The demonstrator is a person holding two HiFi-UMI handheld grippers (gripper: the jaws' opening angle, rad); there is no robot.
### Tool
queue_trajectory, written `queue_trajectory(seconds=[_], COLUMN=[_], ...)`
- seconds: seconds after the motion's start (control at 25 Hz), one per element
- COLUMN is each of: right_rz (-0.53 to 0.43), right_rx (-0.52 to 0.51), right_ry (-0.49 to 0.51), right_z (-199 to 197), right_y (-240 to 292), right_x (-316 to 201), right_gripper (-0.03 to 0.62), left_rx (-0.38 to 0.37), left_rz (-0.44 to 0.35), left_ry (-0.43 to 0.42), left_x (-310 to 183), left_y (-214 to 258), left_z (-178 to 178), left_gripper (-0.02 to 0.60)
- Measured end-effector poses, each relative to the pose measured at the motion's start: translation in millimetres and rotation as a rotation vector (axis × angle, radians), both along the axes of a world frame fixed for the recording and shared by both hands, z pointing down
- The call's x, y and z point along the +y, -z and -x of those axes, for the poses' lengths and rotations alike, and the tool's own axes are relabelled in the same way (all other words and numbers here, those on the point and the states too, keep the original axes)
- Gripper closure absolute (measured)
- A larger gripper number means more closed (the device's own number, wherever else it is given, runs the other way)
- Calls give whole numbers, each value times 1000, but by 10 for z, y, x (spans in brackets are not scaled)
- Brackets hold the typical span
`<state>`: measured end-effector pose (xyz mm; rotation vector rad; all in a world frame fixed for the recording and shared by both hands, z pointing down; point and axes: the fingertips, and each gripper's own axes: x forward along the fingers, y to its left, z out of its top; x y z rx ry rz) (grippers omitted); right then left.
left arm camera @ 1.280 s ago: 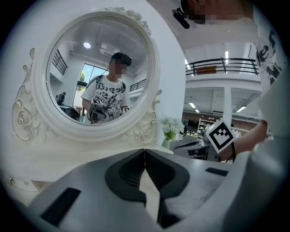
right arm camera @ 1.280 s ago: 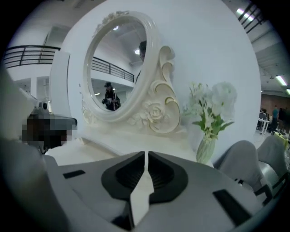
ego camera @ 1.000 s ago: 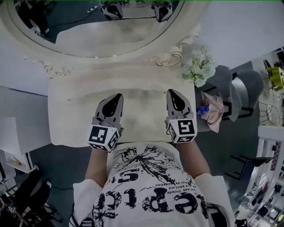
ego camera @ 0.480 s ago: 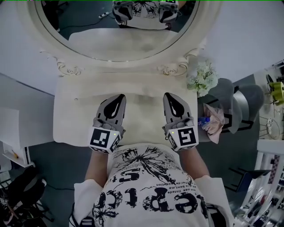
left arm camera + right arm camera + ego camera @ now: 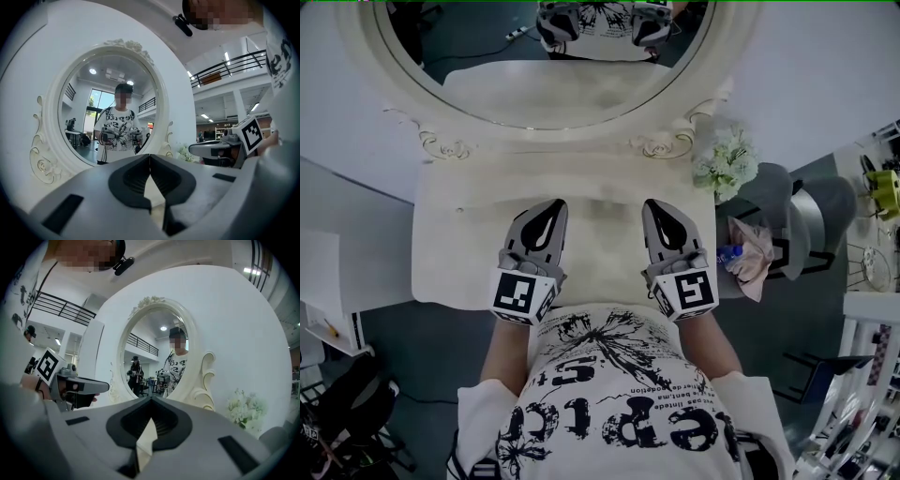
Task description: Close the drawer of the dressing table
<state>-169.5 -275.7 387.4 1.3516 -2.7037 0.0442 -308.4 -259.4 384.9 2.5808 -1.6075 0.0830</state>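
Observation:
The cream dressing table (image 5: 450, 234) stands under an oval mirror (image 5: 553, 66). Its drawer shows in no view; my hands and body hide the table's front edge. Both grippers hover side by side over the table top and point at the mirror. My left gripper (image 5: 555, 203) is shut with nothing in it, and its tips meet in the left gripper view (image 5: 150, 155). The right gripper (image 5: 653, 202) is also shut and empty, as the right gripper view (image 5: 151, 398) shows. The mirror (image 5: 112, 117) reflects the person holding both grippers.
A bunch of white flowers (image 5: 727, 159) stands at the table's right end, also in the right gripper view (image 5: 243, 411). To the right of the table are a grey chair (image 5: 811, 211), a pink cloth (image 5: 755, 246) and a small bottle (image 5: 727, 255). A white wall is behind.
Both grippers have risen a little above the table top and drawn slightly closer together. The head view has tilted up, so more of the mirror shows. Both stay shut.

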Motion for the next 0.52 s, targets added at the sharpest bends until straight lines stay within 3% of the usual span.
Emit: queue_trajectory(seconds=[0.52], right_rz=[15], right_rx=[-14], right_ry=[31], right_z=[156], right_y=[-67], right_x=[45], right_gripper=[579], left_rx=[-26], left_rz=[7], left_ry=[-18], left_x=[-19], left_y=[-35], left_z=[42], left_gripper=[563])
